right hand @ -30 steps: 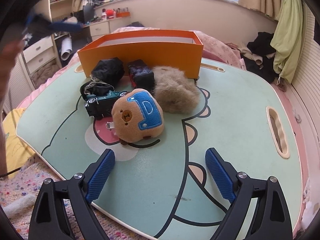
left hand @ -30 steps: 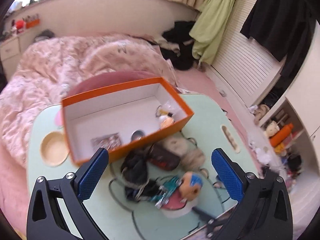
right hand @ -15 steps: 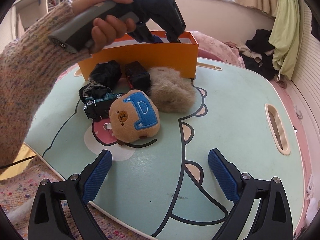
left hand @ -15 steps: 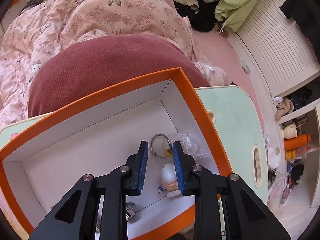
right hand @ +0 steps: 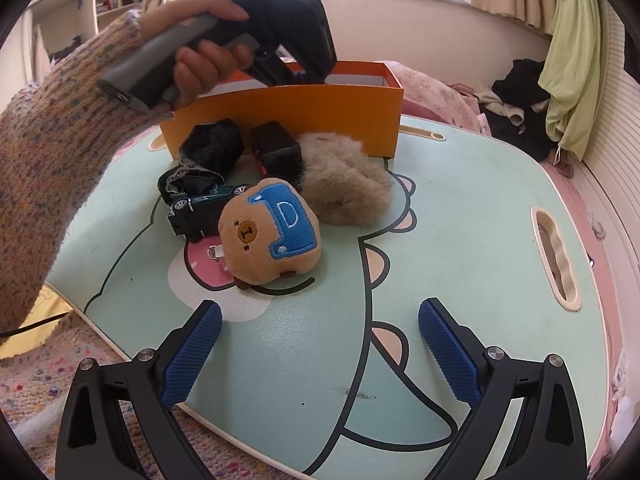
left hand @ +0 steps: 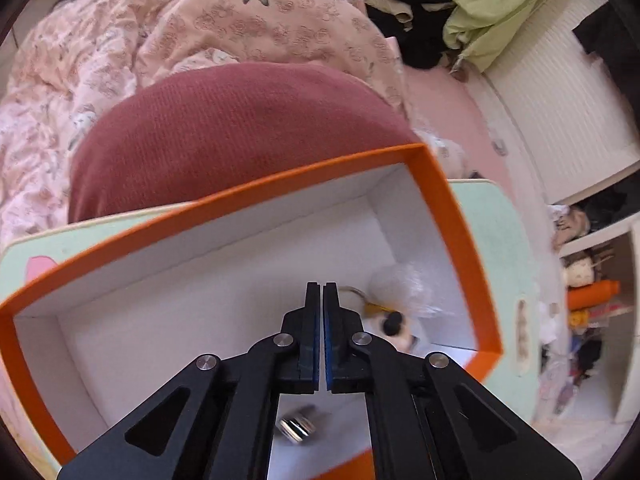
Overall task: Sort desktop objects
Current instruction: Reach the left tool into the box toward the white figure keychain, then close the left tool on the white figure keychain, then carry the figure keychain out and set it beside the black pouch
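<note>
From the left wrist camera, the left gripper (left hand: 321,292) points down into the orange box (left hand: 256,184). Its two blue pads are pressed together and nothing is between them. The box has white inner walls and a white floor. Just right of the fingertips, near the right wall of the box, lie a small figure (left hand: 394,326) with black dots on it and a crumpled clear bag (left hand: 402,282). A metal ring (left hand: 298,426) lies lower on the floor, partly behind the gripper (it is blurred, so I cannot say more about it). Behind the box there is a dark red cushion (left hand: 236,128) and a pink blanket (left hand: 172,36). The green table (left hand: 496,224) shows at the right of the box.

From the right wrist camera, the right gripper (right hand: 320,344) hovers over the table (right hand: 460,200) with its jaws wide and opening, and nothing is between them. In front of it lies a brown plush bear (right hand: 270,232) with a blue "D" patch. Touching the bear on its left is a dark green toy car (right hand: 200,210). Behind the car are a black bundle (right hand: 212,146) and a dark block (right hand: 276,152), and a furry tan pouch (right hand: 346,180) lies just right of the block. All these stand in front of the box (right hand: 296,116), close to its wall. Above the box, a hand (right hand: 200,44) in a speckled knitted sleeve (right hand: 52,152) holds the left gripper (right hand: 286,70), and its tips go down inside the box.
</note>
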Action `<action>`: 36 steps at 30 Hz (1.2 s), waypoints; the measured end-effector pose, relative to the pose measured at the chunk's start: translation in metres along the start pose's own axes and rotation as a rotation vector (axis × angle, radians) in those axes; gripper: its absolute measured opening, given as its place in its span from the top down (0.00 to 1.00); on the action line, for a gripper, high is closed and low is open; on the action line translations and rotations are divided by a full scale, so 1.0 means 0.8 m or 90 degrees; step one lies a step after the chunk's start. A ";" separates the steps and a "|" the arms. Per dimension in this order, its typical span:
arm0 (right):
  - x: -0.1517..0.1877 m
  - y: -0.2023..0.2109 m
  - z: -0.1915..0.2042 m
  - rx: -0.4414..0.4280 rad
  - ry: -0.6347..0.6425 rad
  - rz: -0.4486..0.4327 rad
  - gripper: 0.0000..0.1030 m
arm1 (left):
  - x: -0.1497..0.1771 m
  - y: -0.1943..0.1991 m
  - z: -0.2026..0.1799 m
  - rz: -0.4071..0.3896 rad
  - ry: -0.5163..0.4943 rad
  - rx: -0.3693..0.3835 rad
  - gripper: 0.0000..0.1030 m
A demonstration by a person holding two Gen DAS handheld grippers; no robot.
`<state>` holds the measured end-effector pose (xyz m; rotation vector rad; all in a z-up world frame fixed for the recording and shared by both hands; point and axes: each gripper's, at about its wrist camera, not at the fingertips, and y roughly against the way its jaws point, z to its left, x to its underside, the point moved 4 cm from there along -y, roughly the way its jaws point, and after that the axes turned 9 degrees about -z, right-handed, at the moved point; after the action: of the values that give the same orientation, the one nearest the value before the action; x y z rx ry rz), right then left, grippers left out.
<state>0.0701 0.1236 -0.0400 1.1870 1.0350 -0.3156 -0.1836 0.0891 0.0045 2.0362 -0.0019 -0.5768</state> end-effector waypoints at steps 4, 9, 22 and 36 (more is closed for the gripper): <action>0.001 0.001 0.000 0.001 0.002 0.001 0.04 | 0.009 0.020 -0.022 0.012 -0.012 0.035 0.62; 0.001 0.001 0.000 0.001 0.002 0.001 0.03 | 0.018 0.010 -0.041 0.014 -0.078 -0.020 0.38; 0.001 0.001 -0.004 0.001 -0.005 0.001 0.03 | 0.013 -0.001 -0.004 0.012 -0.058 -0.029 0.64; 0.000 -0.001 -0.003 0.003 0.002 0.004 0.02 | 0.111 0.145 -0.020 -0.083 -0.120 0.083 0.64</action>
<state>0.0684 0.1252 -0.0408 1.1951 1.0341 -0.3110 -0.0715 0.0216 0.0709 2.1113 -0.0192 -0.8686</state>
